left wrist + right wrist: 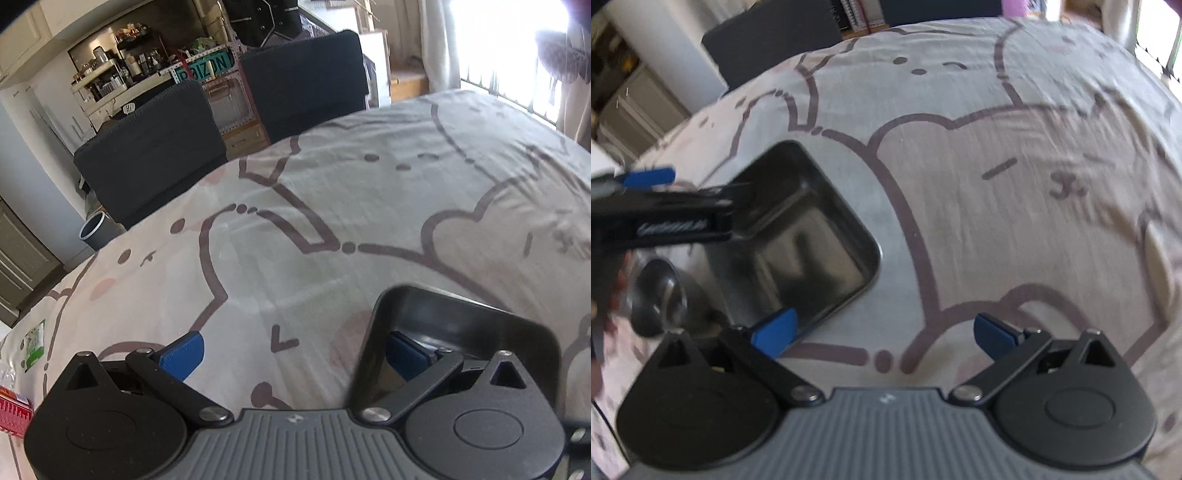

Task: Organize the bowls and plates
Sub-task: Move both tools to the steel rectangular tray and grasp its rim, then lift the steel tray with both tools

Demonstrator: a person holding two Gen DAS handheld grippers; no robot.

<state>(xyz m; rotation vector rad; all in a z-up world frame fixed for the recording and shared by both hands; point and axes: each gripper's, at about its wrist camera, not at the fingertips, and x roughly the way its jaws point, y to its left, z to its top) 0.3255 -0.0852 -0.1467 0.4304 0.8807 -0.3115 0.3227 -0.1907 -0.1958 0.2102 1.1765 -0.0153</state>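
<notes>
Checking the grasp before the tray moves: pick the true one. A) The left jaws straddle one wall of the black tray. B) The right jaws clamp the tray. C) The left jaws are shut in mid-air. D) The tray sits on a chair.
A: one blue pad sits inside the black tray, the other outside.

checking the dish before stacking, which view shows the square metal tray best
The right wrist view: the square metal tray shows nearly whole there, with its rim, walls and shiny floor, lying on the tablecloth. The left wrist view shows only one rounded corner, seen up close around that tongs' right finger.
</notes>
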